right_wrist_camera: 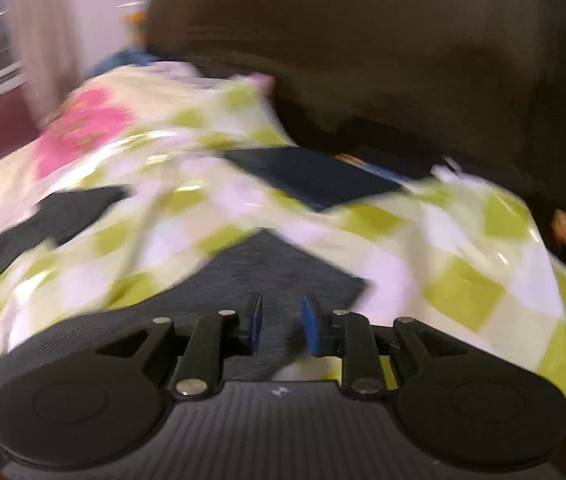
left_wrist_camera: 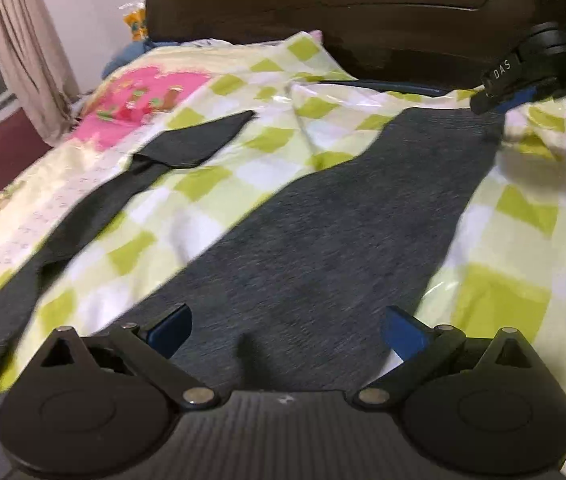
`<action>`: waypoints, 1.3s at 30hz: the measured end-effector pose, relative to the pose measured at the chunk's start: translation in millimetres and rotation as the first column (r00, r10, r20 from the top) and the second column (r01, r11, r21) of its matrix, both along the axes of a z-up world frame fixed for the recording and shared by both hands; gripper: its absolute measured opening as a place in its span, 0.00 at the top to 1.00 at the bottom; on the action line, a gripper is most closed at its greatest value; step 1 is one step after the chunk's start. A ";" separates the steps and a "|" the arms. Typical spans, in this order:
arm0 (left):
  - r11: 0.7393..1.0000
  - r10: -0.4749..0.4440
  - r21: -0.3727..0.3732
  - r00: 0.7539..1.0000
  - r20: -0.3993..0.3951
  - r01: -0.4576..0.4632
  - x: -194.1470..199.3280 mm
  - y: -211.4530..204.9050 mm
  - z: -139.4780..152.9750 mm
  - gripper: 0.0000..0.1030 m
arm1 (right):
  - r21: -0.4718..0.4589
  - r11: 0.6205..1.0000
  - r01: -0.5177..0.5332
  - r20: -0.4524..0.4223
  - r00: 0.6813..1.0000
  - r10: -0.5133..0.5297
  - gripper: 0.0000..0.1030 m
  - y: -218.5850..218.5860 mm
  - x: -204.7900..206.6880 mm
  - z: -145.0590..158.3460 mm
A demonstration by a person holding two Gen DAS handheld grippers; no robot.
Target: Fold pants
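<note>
Bed (left_wrist_camera: 523, 300) covered by checked sheet in white and lime squares, with pink print patch at left. Dark wooden headboard (left_wrist_camera: 363, 0) behind. Beige curtain (left_wrist_camera: 23, 48) at far left.

Pants (left_wrist_camera: 323, 232) dark grey, heathered knit, spread flat on sheet. Wide leg runs from near edge of left wrist view up toward headboard, narrowing at far end. Second leg (left_wrist_camera: 95, 208) angled off to left, thin, with end folded back on itself into dark flap. Checked sheet visible between both legs. Some creasing near fork. In right wrist view, pants (right_wrist_camera: 275, 280) lie directly under and ahead of fingers, with sheet bunched over far part; other leg (right_wrist_camera: 43, 220) at left. View heavily blurred.

Dark blue flat item (right_wrist_camera: 315, 180) on sheet near headboard; identity not determinable.

Left gripper (left_wrist_camera: 287, 328): jaws spread wide, blue pads well apart, nothing between them, positioned above wide leg.

Right gripper (right_wrist_camera: 281, 320): jaws narrowed to small gap, blue pads apart, no cloth visibly clamped. Also seen in left wrist view at upper right (left_wrist_camera: 499, 100), at far end of wide leg; contact with cloth cannot be told.

Lettering "DAS" in white on right gripper body. No other legible writing.
</note>
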State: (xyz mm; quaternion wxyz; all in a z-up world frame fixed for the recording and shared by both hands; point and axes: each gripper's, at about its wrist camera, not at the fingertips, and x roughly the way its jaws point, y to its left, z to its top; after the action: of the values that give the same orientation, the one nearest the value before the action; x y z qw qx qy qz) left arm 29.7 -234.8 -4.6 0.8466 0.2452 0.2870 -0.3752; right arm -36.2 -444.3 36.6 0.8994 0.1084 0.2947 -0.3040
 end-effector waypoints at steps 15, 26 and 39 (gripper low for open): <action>0.937 0.322 0.124 0.945 0.048 -0.326 37.1 202.9 -12.6 0.00 | 0.125 0.725 -0.677 -0.109 0.717 0.689 0.78 265.4 88.0 -34.6; 0.845 0.535 0.060 0.839 -0.098 -0.532 64.6 357.3 2.8 0.00 | 0.130 0.531 -0.837 -0.208 0.501 0.840 0.75 351.2 130.5 -28.2; 0.859 0.500 0.098 0.865 0.051 -0.503 230.2 419.8 7.3 0.00 | 0.022 0.297 -0.955 -0.294 0.278 0.914 0.66 369.7 343.1 -14.4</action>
State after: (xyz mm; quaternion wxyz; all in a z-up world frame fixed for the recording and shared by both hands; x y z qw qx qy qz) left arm 259.8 185.0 2.7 0.9038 0.2118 0.3509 -0.1232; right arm 306.9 -74.6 22.2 0.8653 -0.1968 0.3877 0.2495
